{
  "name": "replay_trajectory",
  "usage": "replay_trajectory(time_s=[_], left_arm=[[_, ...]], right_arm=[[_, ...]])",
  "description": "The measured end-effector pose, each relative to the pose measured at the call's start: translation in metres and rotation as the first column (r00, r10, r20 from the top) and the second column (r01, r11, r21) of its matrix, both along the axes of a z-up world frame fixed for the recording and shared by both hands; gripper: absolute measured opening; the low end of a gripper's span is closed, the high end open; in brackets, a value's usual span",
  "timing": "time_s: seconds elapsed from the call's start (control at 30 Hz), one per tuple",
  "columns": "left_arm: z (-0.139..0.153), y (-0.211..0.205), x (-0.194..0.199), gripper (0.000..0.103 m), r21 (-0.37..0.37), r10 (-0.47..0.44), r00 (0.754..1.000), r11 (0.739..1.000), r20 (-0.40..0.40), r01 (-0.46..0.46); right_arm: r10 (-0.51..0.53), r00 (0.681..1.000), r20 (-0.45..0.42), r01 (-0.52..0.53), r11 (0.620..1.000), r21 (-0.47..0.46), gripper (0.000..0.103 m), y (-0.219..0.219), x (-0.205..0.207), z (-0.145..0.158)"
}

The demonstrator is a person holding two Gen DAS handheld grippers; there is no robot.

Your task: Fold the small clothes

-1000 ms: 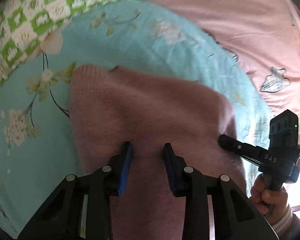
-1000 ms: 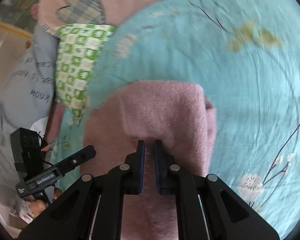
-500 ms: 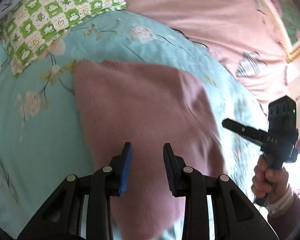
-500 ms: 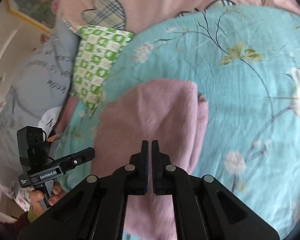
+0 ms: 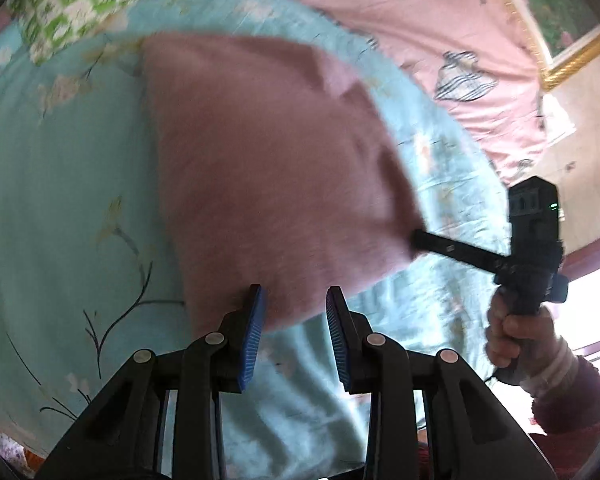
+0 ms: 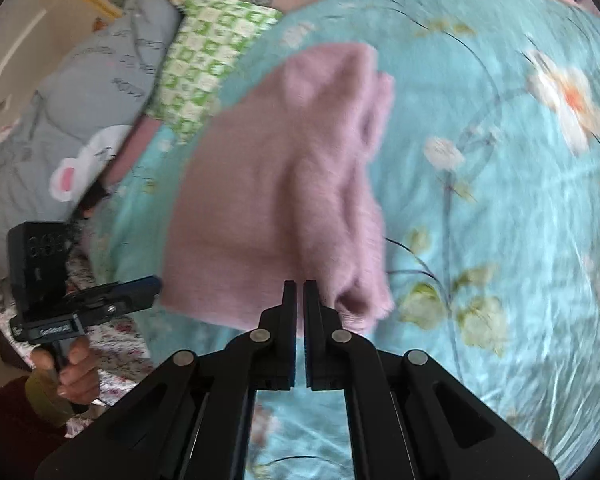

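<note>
A folded pink knit sweater [image 5: 268,168] lies on the turquoise floral bedspread [image 5: 60,208]; it also shows in the right wrist view [image 6: 276,184]. My left gripper [image 5: 294,300] is open, its blue pads at the sweater's near edge with nothing between them. My right gripper [image 6: 299,286] has its jaws closed together at the sweater's near edge; no cloth shows between them. The right gripper also shows in the left wrist view [image 5: 420,236], its tip at the sweater's right edge. The left gripper shows in the right wrist view [image 6: 148,282], left of the sweater.
A green checked pillow [image 6: 208,56] and a grey printed quilt [image 6: 80,92] lie beyond the sweater on the left. A pink sheet [image 5: 420,20] with plaid patches covers the far side. A gold-framed picture [image 5: 560,20] is on the wall.
Both grippers have pulled back toward the sweater's near edge and away from it. The right jaws have closed fully. The sweater stays flat on the bedspread.
</note>
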State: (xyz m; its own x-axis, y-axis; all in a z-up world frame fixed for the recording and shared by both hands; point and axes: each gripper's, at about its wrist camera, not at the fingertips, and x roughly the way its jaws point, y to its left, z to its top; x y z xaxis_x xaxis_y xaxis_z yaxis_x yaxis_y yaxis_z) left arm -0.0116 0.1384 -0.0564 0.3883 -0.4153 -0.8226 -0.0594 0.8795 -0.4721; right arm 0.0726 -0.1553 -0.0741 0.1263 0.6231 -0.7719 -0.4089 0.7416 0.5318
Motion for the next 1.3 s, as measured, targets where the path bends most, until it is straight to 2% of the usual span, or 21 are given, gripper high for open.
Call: replay_trajectory(time_s=[0.07,0.17,0.33,0.4,0.47,0.6,0.63,0.7,0.73,0.77,0.9,0.97,1.03,1.13,1.3], left_arm=[[-0.019,0.004,0.003,0.030,0.005,0.015,0.999,1.000,-0.046,-0.015],[-0.032,0.005,0.007,0.024,0.016,0.023,0.997,1.000,-0.068,-0.022],[-0.028,-0.004,0.007,0.025,0.047,0.020,0.997,0.999,-0.068,-0.017],[-0.021,-0.007,0.004,0.030,0.063,0.009,0.998,0.998,-0.058,-0.005],[-0.009,-0.011,-0.003,0.046,0.083,0.006,0.999,0.997,-0.038,-0.003],[0.007,-0.013,-0.015,0.056,0.131,0.015,1.000,0.991,-0.003,-0.015],[0.009,-0.013,-0.017,0.060,0.138,0.019,1.000,0.990,0.000,-0.019],[0.015,-0.013,-0.023,0.065,0.158,0.030,0.999,0.987,0.014,-0.032],[0.018,-0.014,-0.025,0.067,0.168,0.032,0.999,0.985,0.024,-0.035],[0.020,-0.013,-0.027,0.071,0.180,0.033,0.999,0.983,0.031,-0.038],[0.030,-0.015,-0.040,0.076,0.267,0.047,0.996,0.962,0.071,-0.065],[0.030,-0.015,-0.045,0.076,0.309,0.051,0.996,0.948,0.076,-0.072],[0.030,-0.015,-0.052,0.077,0.352,0.060,0.994,0.932,0.087,-0.087],[0.030,-0.012,-0.062,0.080,0.389,0.066,0.993,0.916,0.102,-0.101],[0.019,-0.009,-0.072,0.081,0.402,0.061,0.995,0.911,0.080,-0.088]], right_arm=[[-0.042,0.999,-0.026,0.042,0.999,-0.013,0.003,-0.007,0.005,-0.012],[-0.071,0.996,-0.047,0.070,0.997,-0.012,0.003,-0.013,0.008,-0.026],[-0.086,0.994,-0.068,0.085,0.996,-0.008,0.002,-0.012,0.007,-0.037],[-0.085,0.994,-0.064,0.085,0.996,-0.004,0.003,-0.012,0.004,-0.031],[-0.079,0.996,-0.048,0.079,0.997,0.003,0.004,-0.014,-0.002,-0.021],[-0.082,0.997,-0.006,0.082,0.997,0.014,0.006,-0.019,-0.015,0.000],[-0.084,0.996,0.006,0.084,0.996,0.017,0.009,-0.021,-0.018,0.007],[-0.089,0.996,0.026,0.089,0.996,0.015,0.021,-0.022,-0.022,0.016],[-0.093,0.995,0.038,0.092,0.996,0.011,0.036,-0.022,-0.024,0.020],[-0.096,0.994,0.052,0.096,0.995,0.008,0.046,-0.022,-0.026,0.023],[-0.087,0.990,0.113,0.089,0.996,-0.013,0.052,-0.019,-0.038,0.039],[-0.078,0.987,0.140,0.085,0.995,-0.045,0.069,-0.017,-0.046,0.045],[-0.085,0.982,0.170,0.099,0.992,-0.079,0.077,-0.017,-0.055,0.049],[-0.076,0.973,0.219,0.098,0.991,-0.089,0.084,-0.023,-0.069,0.052],[-0.039,0.968,0.247,0.077,0.986,-0.147,0.086,-0.019,-0.083,0.045]])
